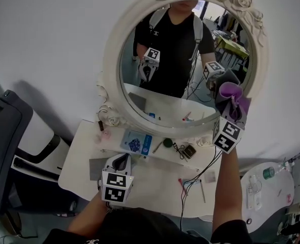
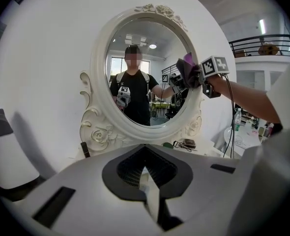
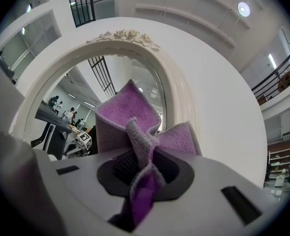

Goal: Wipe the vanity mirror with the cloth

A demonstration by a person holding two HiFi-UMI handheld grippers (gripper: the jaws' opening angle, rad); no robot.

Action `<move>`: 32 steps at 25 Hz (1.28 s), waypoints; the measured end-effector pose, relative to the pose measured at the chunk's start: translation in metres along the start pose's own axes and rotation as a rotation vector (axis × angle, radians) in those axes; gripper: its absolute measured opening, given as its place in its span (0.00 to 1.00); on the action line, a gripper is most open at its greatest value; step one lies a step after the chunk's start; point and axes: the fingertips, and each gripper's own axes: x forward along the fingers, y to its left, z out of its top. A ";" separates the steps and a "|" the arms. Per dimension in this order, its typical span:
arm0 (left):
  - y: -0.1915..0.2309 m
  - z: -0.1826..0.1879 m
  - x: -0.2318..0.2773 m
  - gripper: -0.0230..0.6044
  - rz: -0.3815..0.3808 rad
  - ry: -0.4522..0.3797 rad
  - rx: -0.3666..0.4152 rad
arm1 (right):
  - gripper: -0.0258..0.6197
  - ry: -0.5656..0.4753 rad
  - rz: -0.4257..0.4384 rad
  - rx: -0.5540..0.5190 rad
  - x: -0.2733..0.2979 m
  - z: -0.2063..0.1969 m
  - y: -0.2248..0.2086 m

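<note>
Right gripper view: right hand-held gripper (image 3: pixel 144 168) clamps the purple cloth (image 3: pixel 128 113), bunched against the vanity mirror (image 3: pixel 76 97) near its right rim. Left hand-held gripper (image 2: pixel 146 183) closed, empty. Risk: the bunched cloth smears or slips out under pressure.

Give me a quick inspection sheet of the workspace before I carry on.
Surface: white vanity table, small items along its back.
Job's things: oval mirror upright; purple cloth raised at its right edge.
Clutter: blue packet, green round item, dark device below the mirror.
Grippers: right gripper shut on the cloth; left gripper shut, empty, low over the table.
Cables: black cable trailing across the table.
Surroundings: white wall, dark chair left, round side table right.
</note>
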 end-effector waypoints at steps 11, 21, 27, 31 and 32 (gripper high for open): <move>0.021 -0.019 -0.008 0.03 0.089 0.053 -0.011 | 0.12 0.177 0.073 0.106 -0.026 -0.126 0.067; 0.059 -0.033 -0.035 0.03 0.226 0.078 -0.059 | 0.12 0.412 0.265 0.189 -0.056 -0.211 0.201; 0.076 -0.045 -0.058 0.03 0.311 0.089 -0.095 | 0.12 0.469 0.297 0.310 -0.060 -0.213 0.245; 0.076 -0.051 -0.070 0.03 0.342 0.094 -0.096 | 0.12 0.521 0.372 0.401 -0.063 -0.209 0.279; 0.076 -0.052 -0.073 0.03 0.348 0.095 -0.095 | 0.12 0.536 0.391 0.427 -0.064 -0.207 0.288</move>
